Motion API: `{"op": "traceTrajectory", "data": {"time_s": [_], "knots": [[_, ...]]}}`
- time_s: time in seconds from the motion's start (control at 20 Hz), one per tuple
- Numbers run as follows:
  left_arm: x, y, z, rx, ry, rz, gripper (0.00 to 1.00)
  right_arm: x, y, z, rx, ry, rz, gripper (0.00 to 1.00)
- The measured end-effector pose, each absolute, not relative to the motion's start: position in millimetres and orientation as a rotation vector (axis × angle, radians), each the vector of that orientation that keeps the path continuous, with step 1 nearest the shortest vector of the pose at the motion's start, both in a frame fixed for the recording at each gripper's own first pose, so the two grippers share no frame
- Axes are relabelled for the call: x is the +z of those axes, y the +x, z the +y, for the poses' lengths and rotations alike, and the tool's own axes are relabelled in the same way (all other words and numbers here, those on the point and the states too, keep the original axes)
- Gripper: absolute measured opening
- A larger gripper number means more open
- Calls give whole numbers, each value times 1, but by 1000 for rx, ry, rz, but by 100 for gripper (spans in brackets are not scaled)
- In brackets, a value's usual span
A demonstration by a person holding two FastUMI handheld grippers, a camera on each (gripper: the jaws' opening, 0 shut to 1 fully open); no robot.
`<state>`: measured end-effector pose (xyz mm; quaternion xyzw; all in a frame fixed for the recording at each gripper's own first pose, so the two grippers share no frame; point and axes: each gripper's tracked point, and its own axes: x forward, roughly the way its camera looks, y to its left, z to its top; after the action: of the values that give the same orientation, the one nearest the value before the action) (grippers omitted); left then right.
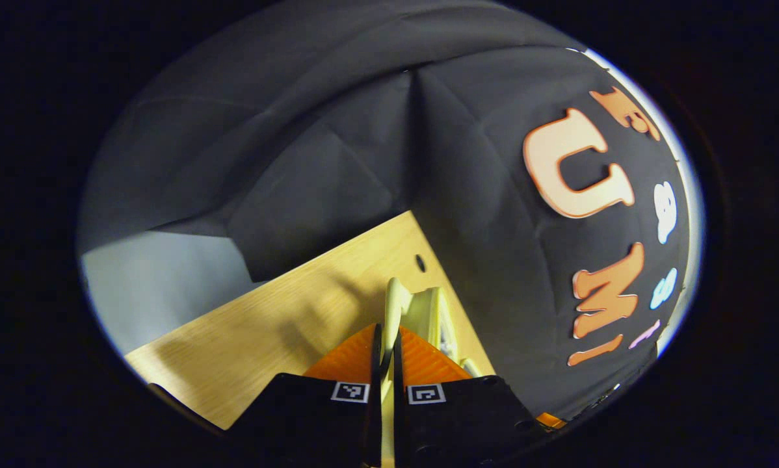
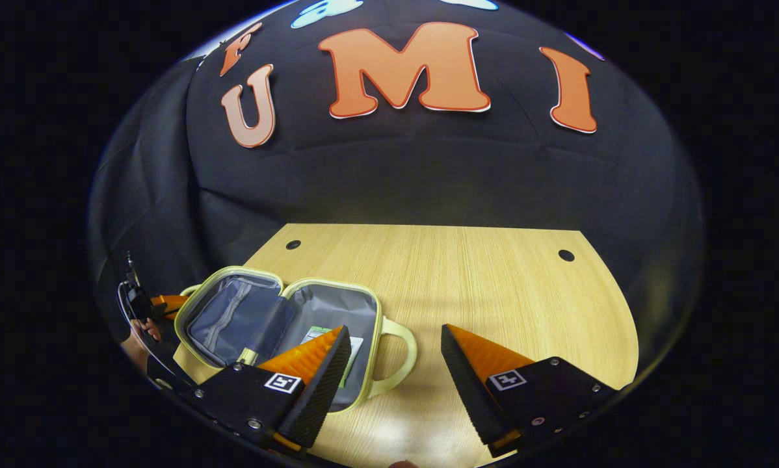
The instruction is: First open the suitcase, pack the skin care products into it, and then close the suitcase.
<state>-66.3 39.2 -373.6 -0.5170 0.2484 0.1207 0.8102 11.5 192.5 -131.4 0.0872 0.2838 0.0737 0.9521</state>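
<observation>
A small pale yellow-green suitcase [image 2: 389, 325] lies open on the wooden table [image 2: 493, 279], its grey-lined lid [image 2: 237, 318] folded out to the left. A green-and-white skin care packet [image 2: 324, 338] lies in the base, partly hidden behind my right gripper's left finger. My right gripper [image 2: 395, 364] hangs open just over the case's handle [image 2: 402, 351], holding nothing. My left gripper [image 1: 385, 335] is shut on the lid's thin rim [image 1: 396, 305]. In the right gripper view it sits at the lid's far left edge [image 2: 162, 304], with a hand behind it.
The table's back edge meets the black cloth wall [image 2: 428, 182]. Bare wood [image 2: 526, 312] stretches to the right of the case, with small round holes [image 2: 566, 255] near the back corners. In the left gripper view a pale floor [image 1: 162, 279] shows beyond the table's edge.
</observation>
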Motion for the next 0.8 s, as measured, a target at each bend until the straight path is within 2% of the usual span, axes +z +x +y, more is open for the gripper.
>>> {"op": "traceTrajectory", "data": {"time_s": [0.35, 0.8], "knots": [[-260, -41, -17, 142, -980, 427, 7, -119, 17, 184, 191, 179, 529, 89], [-176, -29, -128, 14, -771, 404, 7, -98, 16, 150, 202, 125, 394, 90]]}}
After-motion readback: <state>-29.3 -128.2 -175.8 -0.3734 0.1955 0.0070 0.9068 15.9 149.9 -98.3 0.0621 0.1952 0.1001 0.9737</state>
